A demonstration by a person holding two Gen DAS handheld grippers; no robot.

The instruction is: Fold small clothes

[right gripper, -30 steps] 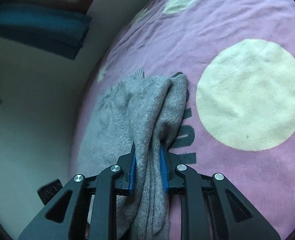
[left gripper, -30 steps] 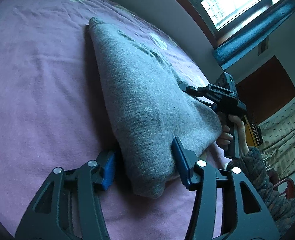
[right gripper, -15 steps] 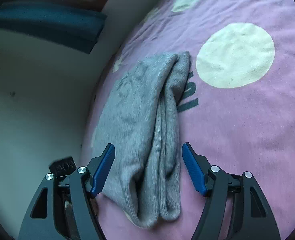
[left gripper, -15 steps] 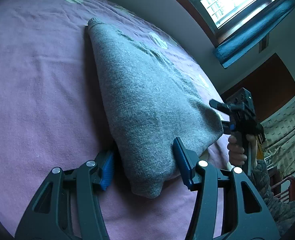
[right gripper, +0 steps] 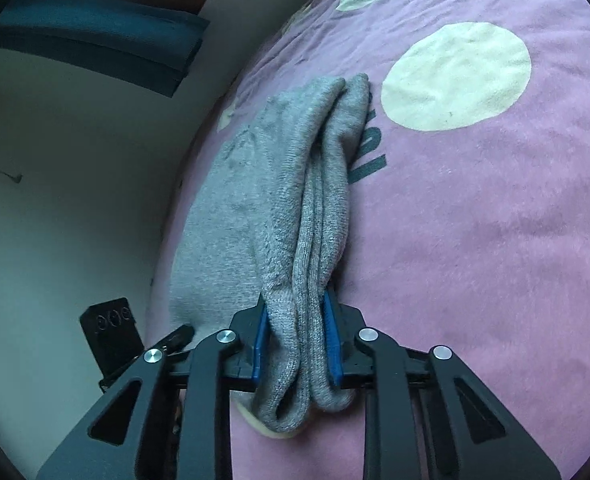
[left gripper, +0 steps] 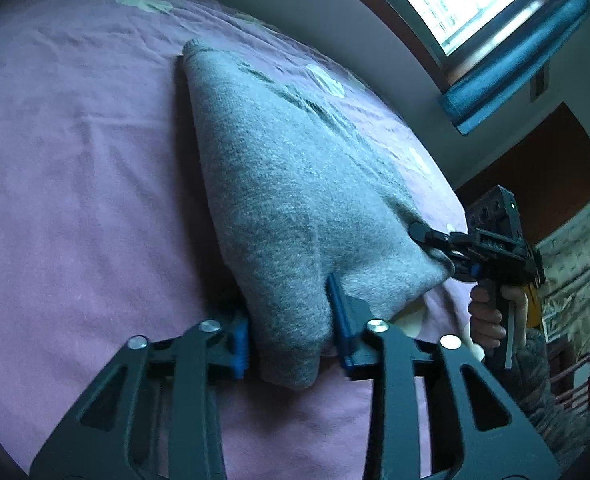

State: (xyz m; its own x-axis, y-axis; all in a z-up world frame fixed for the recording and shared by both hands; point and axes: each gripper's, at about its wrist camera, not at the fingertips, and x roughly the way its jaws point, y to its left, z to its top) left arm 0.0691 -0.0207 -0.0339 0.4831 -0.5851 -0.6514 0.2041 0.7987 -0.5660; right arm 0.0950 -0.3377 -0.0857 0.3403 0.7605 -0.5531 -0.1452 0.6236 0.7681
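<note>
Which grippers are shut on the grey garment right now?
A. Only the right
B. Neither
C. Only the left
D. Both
D: the left gripper pinches one corner of the garment between its blue pads, and the right gripper pinches the bunched layers at another corner.

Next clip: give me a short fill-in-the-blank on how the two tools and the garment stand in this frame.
1. The folded garment is ____ in colour.
2. The right tool is ____ on one end of the garment.
3. The garment lies on a pink blanket with pale ____ printed on it.
4. The pads of both tools are ____ in colour.

Missing words: grey; shut; circles; blue
</note>
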